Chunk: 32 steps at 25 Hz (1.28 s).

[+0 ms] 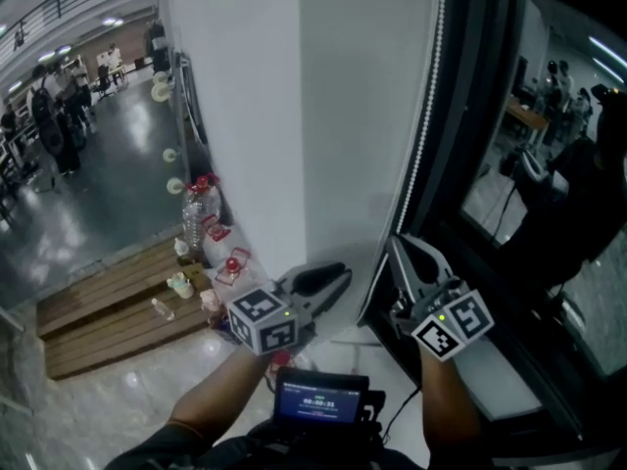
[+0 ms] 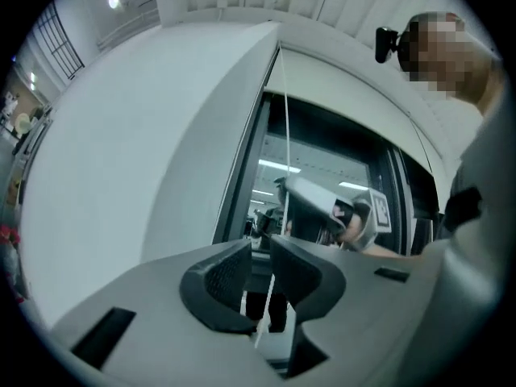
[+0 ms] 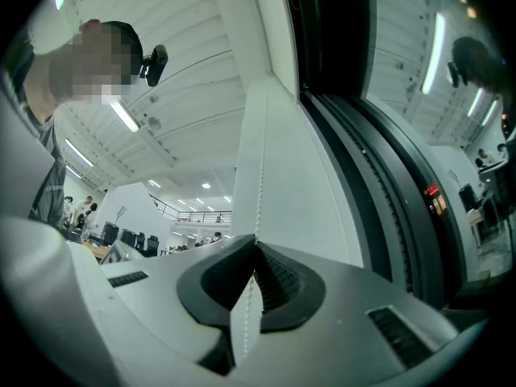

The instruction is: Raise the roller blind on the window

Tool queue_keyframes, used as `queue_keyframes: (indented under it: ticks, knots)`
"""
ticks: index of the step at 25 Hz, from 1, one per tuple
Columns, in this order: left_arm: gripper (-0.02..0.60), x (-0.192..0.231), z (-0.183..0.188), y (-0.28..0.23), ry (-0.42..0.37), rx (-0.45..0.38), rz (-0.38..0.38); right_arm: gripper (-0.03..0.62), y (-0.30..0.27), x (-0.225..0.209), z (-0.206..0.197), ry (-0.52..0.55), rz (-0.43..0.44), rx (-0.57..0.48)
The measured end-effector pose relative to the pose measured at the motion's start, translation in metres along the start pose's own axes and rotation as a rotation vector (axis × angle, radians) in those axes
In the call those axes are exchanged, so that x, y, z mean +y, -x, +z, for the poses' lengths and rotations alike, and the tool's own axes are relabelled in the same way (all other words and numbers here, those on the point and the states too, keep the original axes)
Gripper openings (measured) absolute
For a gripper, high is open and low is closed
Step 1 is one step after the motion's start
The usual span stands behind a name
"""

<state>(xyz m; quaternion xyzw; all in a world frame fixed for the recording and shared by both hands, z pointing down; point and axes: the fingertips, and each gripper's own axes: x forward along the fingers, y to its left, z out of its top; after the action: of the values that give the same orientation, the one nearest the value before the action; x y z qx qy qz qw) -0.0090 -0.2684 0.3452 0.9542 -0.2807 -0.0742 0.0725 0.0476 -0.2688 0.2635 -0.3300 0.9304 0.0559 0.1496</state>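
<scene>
Jaws of the grey plastic left tool [image 2: 260,268] apart, thin white beaded blind cord [image 2: 284,160] passing upright through the gap, not pinched. Beside it, grey right tool [image 3: 255,268] clamped shut on the cord, vertical against the dark window frame [image 1: 470,116]. Probably next: haul straight down along that line, right tool doing the holding.

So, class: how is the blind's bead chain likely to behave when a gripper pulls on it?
Probably floppy: the bead chain is very thin and looks straight only under the pull of the right gripper, shut on it. Likely light. Its small beads may resist slipping through the pads.
</scene>
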Motion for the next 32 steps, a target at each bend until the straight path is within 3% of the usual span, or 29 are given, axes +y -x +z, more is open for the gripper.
queue_keyframes:
  ticks: [5,10,19,20,21,22,27,32]
  knots:
    - [0.072,-0.030,0.094,-0.024,-0.098,-0.122,-0.083,0.003,0.000,0.006,-0.002,-0.006,0.020,0.002]
    - [0.072,-0.045,0.139,-0.057,-0.164,-0.140,-0.114,0.003,0.001,0.009,-0.003,-0.007,0.029,0.001]
    - [0.072,-0.058,0.147,-0.076,-0.175,-0.142,-0.160,0.003,0.002,0.008,-0.001,-0.003,0.023,0.009]
    - [0.065,-0.059,0.147,-0.077,-0.183,-0.135,-0.164,0.003,0.002,0.008,-0.001,-0.004,0.024,0.008]
    - [0.009,-0.061,0.147,-0.078,-0.194,-0.128,-0.168,0.003,0.002,0.009,-0.001,-0.005,0.023,0.006]
    - [0.008,-0.061,0.147,-0.078,-0.199,-0.126,-0.170,0.003,0.002,0.008,0.000,-0.006,0.022,0.005]
    - [0.005,-0.056,0.144,-0.074,-0.210,-0.157,-0.148,0.003,0.000,0.009,-0.004,-0.003,0.026,0.019]
    - [0.005,-0.045,0.119,-0.071,-0.212,-0.132,-0.125,0.003,0.004,0.009,-0.029,-0.027,0.021,0.063]
